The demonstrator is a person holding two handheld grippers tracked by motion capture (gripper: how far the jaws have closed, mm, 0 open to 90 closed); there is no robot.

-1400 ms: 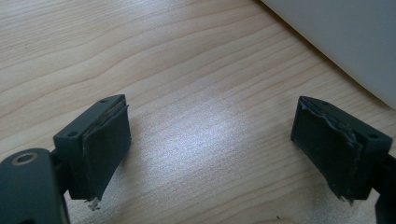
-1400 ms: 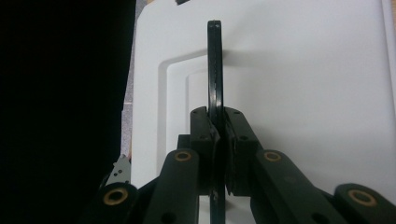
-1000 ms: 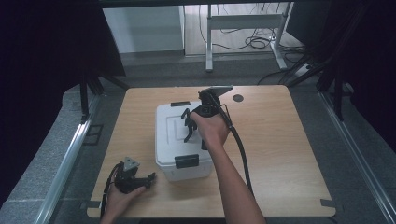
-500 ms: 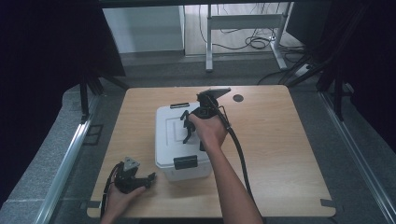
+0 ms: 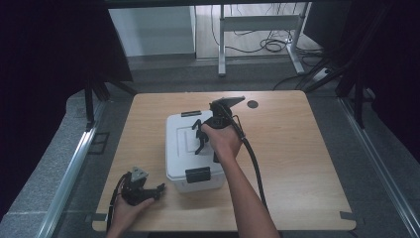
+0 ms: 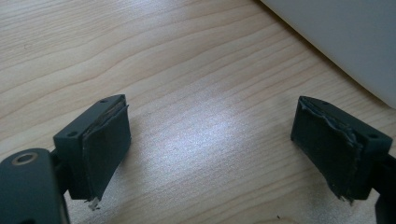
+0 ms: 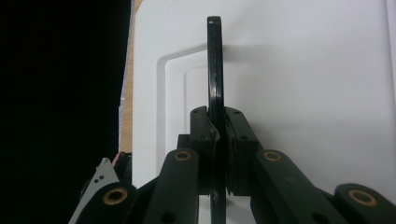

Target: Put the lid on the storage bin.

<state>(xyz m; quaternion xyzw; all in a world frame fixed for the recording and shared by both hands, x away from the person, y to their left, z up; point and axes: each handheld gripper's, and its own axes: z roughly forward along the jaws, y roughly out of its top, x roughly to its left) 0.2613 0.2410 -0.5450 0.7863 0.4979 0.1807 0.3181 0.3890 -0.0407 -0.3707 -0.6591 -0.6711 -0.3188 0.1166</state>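
Observation:
A white plastic box (image 5: 181,151) with a lid sits left of the table's centre. Its thin black carry handle (image 7: 215,70) stands upright off the lid (image 7: 303,93). My right gripper (image 7: 216,135) is shut on that handle, a pad pressed to each side. From above, the right gripper (image 5: 202,140) points down onto the middle of the lid. My left gripper (image 5: 157,189) rests low on the wood by the box's front left corner. Its jaws stand wide open in the left gripper view (image 6: 210,154) with bare table between them. The box wall (image 6: 345,37) lies just beyond.
Black latches sit at the box's front (image 5: 197,174) and back (image 5: 191,113) ends. A round black grommet (image 5: 252,104) is set in the wooden table (image 5: 297,158) near its far edge. The right gripper's cable (image 5: 252,158) trails along the forearm.

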